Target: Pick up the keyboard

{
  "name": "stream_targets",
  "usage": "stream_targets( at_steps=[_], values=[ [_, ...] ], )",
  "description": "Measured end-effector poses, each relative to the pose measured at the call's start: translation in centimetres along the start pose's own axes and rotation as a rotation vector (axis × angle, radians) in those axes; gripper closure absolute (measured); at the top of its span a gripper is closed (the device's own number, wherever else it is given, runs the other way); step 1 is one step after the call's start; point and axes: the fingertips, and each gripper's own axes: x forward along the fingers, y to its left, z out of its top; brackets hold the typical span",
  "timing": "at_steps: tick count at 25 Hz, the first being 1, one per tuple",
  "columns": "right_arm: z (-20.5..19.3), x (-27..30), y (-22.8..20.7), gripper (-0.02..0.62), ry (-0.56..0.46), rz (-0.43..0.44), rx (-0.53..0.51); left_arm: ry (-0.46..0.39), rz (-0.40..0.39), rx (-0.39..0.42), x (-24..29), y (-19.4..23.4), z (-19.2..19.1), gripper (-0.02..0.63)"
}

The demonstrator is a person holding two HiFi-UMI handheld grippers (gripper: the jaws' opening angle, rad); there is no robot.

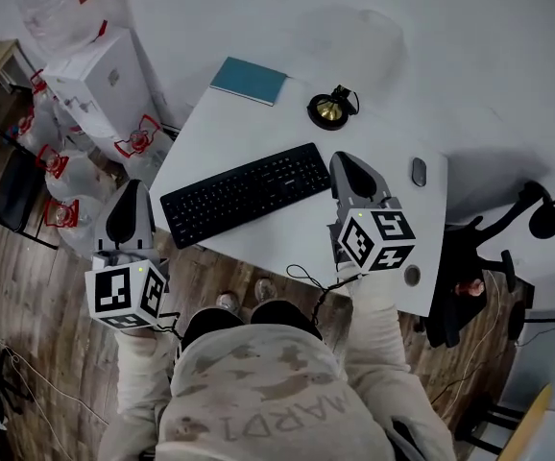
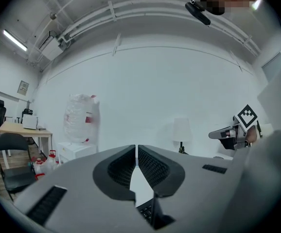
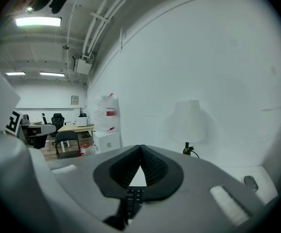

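1. On the white desk [image 1: 258, 128]: keyboard [image 1: 246, 192], long axis running near-left to far-right.
2. Right gripper [image 1: 347, 158]: jaws together, empty, tip just beside the keyboard's right end; the nearer tool.
3. Left gripper [image 1: 135, 188]: jaws together, empty, off the desk's left edge, near the keyboard's left end.

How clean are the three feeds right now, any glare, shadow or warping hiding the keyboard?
Head view: even light, sharp, keyboard plain to see. Left gripper view: heavy fisheye bending, dark corners, only a few keys show below the left claw. Right gripper view: same warping, ceiling light glares upper left, keys peek under the right claw.
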Motion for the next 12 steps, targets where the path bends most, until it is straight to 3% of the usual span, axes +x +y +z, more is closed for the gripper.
stream_targets(
  at_steps=[4,7,12],
  values=[
    [-1.5,2.6,-1.3,0.584,0.079,0.057,0.003,0.068,0.060,-0.038,0.7,0.6,-2.3,0.600],
    [-3.0,4.4,-2.1,0.533,0.141,0.101,-0.017,0.133,0.082,-0.061,1.2,0.8,-4.6,0.561],
    [-6.3,6.4,-3.6,0.531,0.226,0.141,-0.008,0.244,0.120,-0.095,1.4,0.3,-9.0,0.535]
  ],
)
